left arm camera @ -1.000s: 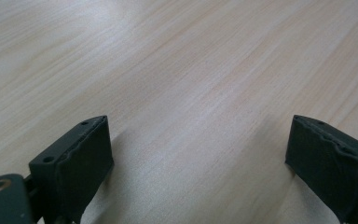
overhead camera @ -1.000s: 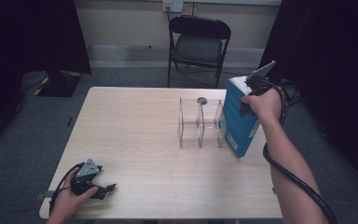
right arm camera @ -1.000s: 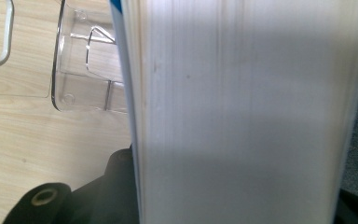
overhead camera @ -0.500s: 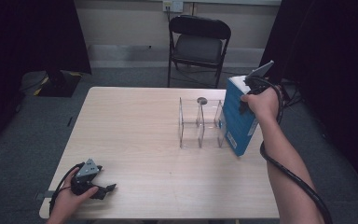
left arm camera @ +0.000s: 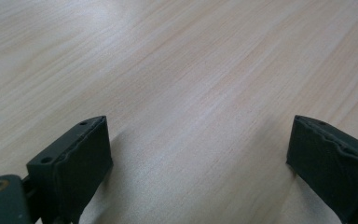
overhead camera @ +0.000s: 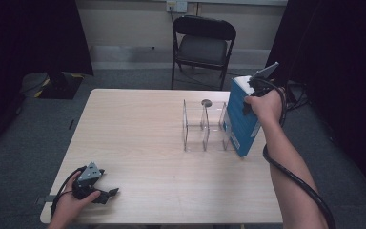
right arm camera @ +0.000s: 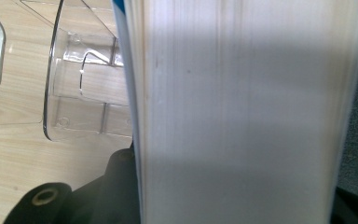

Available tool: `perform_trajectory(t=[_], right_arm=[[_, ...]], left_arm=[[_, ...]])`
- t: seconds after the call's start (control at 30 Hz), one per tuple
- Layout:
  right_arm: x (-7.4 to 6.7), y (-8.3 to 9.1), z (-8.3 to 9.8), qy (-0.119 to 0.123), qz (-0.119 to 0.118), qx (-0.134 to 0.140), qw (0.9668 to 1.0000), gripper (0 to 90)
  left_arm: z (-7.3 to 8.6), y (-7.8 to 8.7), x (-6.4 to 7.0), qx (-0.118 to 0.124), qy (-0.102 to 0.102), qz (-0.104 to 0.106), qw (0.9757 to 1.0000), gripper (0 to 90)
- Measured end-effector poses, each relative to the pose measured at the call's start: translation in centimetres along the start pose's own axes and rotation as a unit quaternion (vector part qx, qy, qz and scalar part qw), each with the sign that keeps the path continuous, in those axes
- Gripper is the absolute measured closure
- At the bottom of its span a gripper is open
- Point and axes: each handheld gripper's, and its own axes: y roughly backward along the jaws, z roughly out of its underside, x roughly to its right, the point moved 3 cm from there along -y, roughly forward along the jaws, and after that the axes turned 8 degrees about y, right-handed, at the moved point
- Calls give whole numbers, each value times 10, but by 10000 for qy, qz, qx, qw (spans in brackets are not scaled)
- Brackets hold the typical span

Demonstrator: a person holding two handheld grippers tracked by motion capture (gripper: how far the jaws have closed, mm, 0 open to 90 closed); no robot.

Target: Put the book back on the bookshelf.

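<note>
With your right tool pinching the thick blue-covered book upright just right of the clear acrylic divider rack, lower it squarely into the nearest slot, leaving your left tool spread on the counter.

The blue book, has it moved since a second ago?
Barely: the blue book has tipped slightly nearer the clear rack, its bottom corner at the same spot near the table edge.

Black tool, grey three-cornered plate, black trailing cable.
</note>
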Motion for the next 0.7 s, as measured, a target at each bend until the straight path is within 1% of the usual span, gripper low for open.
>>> perform_trajectory(t=[0.03,0.07,0.1,0.23,0.33,0.4,0.47,0.53,0.6,0.7], right_arm=[[0,-1,0,8,-11,21,10000,615],[0,-1,0,9,-1,17,10000,615],[1,-2,0,-14,-4,80,10000,615],[1,-8,2,-93,14,241,9997,615],[2,-10,4,-105,-76,328,9994,612],[1,-10,4,-63,-59,324,9994,608],[1,-10,4,-83,-108,324,9994,598],[1,-7,4,-104,-90,338,9993,590],[2,-5,4,-148,-139,374,9991,579],[2,0,5,-100,-128,371,9992,558]], left_arm=[[0,0,0,3,7,6,10000,57],[0,0,0,-3,-28,-1,10000,56],[0,0,-1,-9,-67,-9,10000,56],[0,1,-1,-30,-72,-17,10000,57],[0,1,-1,-28,-71,-17,10000,56],[0,1,-1,-31,-76,-17,10000,55],[0,1,-1,-31,-75,-17,10000,55],[0,1,-1,-29,-72,-15,10000,55],[0,1,-1,-32,-74,-16,10000,55],[0,1,-1,-33,-76,-16,10000,55]])
